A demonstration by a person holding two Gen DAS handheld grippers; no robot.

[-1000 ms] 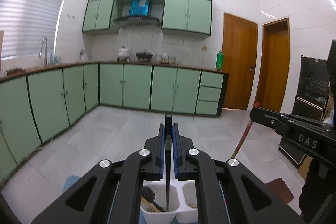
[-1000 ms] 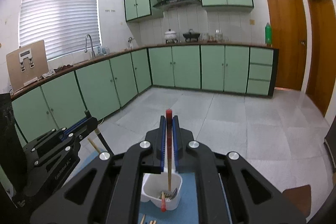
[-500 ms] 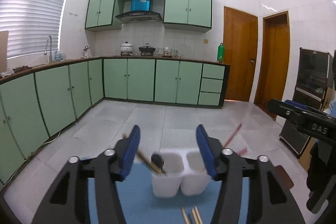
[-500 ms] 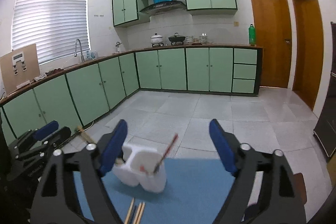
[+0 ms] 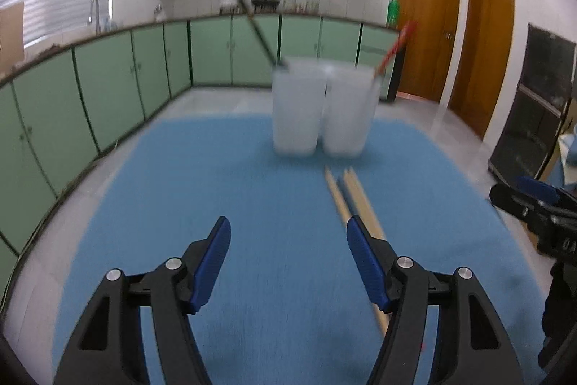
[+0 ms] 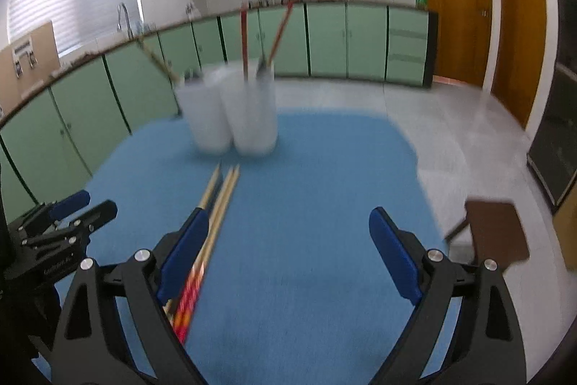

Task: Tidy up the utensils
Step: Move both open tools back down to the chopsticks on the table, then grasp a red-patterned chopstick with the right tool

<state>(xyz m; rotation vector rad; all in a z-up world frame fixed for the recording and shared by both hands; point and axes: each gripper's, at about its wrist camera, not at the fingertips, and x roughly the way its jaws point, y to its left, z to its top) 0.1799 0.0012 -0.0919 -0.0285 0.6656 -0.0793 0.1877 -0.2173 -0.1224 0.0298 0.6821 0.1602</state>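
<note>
Two white utensil cups (image 5: 321, 110) stand touching side by side at the far end of the blue mat (image 5: 252, 204) on the surface, motion-blurred in both views. Going left to right in the left wrist view: left cup holds a dark-handled utensil (image 5: 261, 38) leaning left; right cup holds a red chopstick (image 5: 395, 46) leaning right. Right wrist view shows two red sticks in that cup, plus a tan stick (image 6: 155, 58) leaning left out of the other.

Left hand-held gripper (image 5: 288, 262): jaws spread and opening, nothing between them, blue pads over bare mat. Loose wooden chopsticks (image 5: 346, 197) lie flat on the mat just in front of the cups, tips pointing at them; their near ends run under the left gripper's right finger.

Right hand-held gripper (image 6: 288, 251): jaws wide and opening, nothing pinched. Same chopsticks pass just inside its left finger, red-patterned ends nearest the camera. Contact with the pad: cannot tell.

Each gripper shows at the edge of the other's view. Brown stool (image 6: 496, 230) on the floor beyond the mat's right edge.
</note>
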